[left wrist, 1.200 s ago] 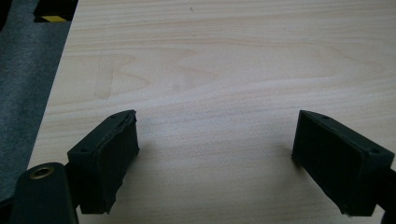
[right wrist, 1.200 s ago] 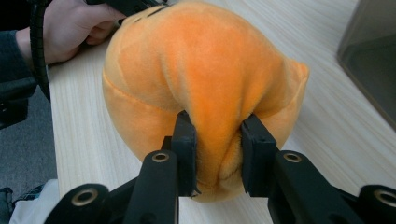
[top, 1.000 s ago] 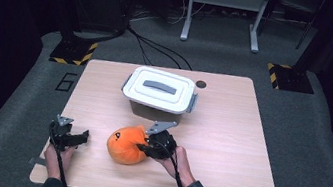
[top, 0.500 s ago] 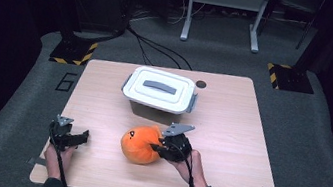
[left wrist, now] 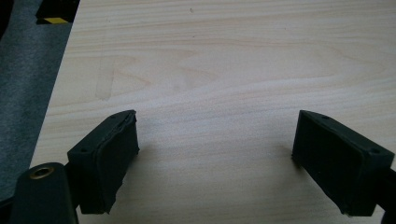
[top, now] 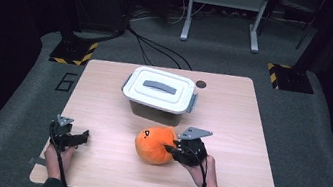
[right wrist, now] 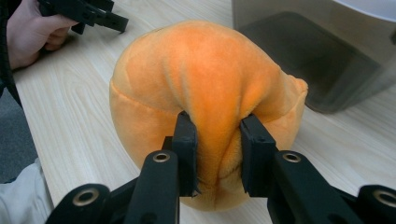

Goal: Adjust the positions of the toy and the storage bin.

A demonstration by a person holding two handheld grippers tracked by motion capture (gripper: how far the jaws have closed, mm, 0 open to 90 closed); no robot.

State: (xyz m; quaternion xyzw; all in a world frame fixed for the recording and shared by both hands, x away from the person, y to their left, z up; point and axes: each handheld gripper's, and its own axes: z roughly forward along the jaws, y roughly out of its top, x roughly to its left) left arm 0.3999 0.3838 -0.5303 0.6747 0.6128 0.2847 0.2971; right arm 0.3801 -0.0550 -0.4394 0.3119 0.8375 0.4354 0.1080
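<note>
Right gripper [right wrist: 217, 154]: I have it clamped on a fold of the orange plush [top: 155, 144].
Plush: just in front of the lidded box [top: 159, 92].
Left gripper [top: 80, 137]: jaws apart, well left of the plush.

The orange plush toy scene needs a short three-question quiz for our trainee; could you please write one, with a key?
1. True or false: the right gripper is shut on the orange plush toy.
2. How do the left gripper's jaws stand? A) wide apart over bare table B) clamped on the lid C) pinching a cable
3. What stands on the table just beyond the toy?

Key
1. True: its pads pinch a fold of plush.
2. A.
3. A grey box with a white lid on it.
</note>
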